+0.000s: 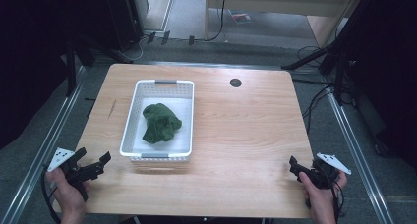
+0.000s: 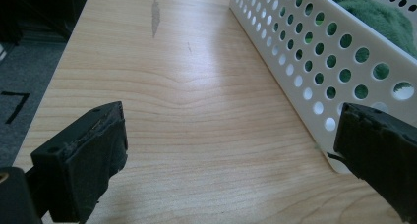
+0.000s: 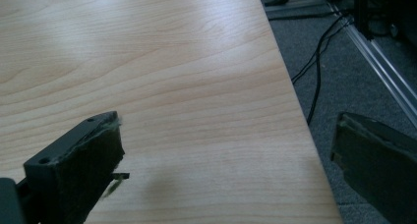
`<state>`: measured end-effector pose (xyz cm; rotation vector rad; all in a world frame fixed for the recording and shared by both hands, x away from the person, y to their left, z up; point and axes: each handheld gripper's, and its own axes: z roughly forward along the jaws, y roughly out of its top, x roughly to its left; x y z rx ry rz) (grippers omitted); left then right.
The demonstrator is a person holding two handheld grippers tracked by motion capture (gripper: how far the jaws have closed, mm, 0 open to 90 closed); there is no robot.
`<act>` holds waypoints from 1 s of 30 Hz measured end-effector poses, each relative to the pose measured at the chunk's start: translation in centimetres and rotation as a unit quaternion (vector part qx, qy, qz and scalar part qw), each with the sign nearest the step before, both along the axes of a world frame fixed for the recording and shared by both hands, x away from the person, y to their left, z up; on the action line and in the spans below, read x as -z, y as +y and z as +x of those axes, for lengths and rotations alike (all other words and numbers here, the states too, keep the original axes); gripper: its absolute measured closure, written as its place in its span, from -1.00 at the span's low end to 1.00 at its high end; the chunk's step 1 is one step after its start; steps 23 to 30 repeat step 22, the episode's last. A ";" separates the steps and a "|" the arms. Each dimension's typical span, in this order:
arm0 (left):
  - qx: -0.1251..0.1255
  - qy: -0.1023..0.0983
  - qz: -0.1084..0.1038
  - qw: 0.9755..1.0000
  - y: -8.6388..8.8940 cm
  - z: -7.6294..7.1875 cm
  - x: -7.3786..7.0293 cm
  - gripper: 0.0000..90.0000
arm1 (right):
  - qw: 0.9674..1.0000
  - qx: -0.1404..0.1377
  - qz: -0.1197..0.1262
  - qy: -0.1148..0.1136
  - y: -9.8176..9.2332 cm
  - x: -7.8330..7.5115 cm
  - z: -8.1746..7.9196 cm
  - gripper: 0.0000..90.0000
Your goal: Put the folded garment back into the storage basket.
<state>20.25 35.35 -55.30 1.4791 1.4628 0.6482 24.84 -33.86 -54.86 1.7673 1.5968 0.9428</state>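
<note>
A white perforated basket stands left of the middle of the wooden table, and a crumpled green cloth lies inside it. My left gripper is held over the table's near left corner, just left of the basket, open and empty. In the left gripper view, the left gripper has its jaws wide apart over bare wood. The basket wall is on the right there, with the green cloth behind its holes. My right gripper is open and empty at the near right corner. In the right gripper view, the right gripper straddles the table's right edge.
A round cable hole sits near the table's far edge. A thin dark scuff marks the wood left of the basket. Cables lie on the grey floor to the right, beside a metal rail. Bare wood spreads between basket and right gripper.
</note>
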 end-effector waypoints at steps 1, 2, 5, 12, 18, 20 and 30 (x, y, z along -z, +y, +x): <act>0.002 0.000 -0.001 1.000 0.0 0.0 0.0 -0.99 | 1.000 -0.001 -0.002 -0.004 -0.1 0.0 -0.1 -1.00; 0.005 0.002 -0.001 1.000 0.0 0.0 0.0 -0.99 | 1.000 0.000 -0.002 -0.011 -0.2 -0.1 -0.3 -1.00; 0.006 0.004 -0.005 1.000 0.0 0.1 0.0 -0.99 | 1.000 0.006 0.008 -0.022 -0.5 -0.1 -0.2 -1.00; 0.005 0.006 -0.009 1.000 0.2 0.2 0.0 -0.99 | 1.000 0.019 0.014 -0.019 -0.8 -0.1 0.3 -1.00; 0.003 0.005 -0.012 1.000 0.2 0.1 0.0 -0.99 | 1.000 0.016 0.006 -0.014 -0.5 -0.1 0.4 -1.00; 0.003 0.005 -0.014 1.000 0.2 0.1 0.0 -0.99 | 1.000 0.017 0.007 -0.012 -0.6 -0.1 0.4 -1.00; 0.005 0.005 -0.013 1.000 0.2 0.1 0.0 -0.99 | 1.000 0.018 0.008 -0.011 -0.6 -0.1 0.4 -1.00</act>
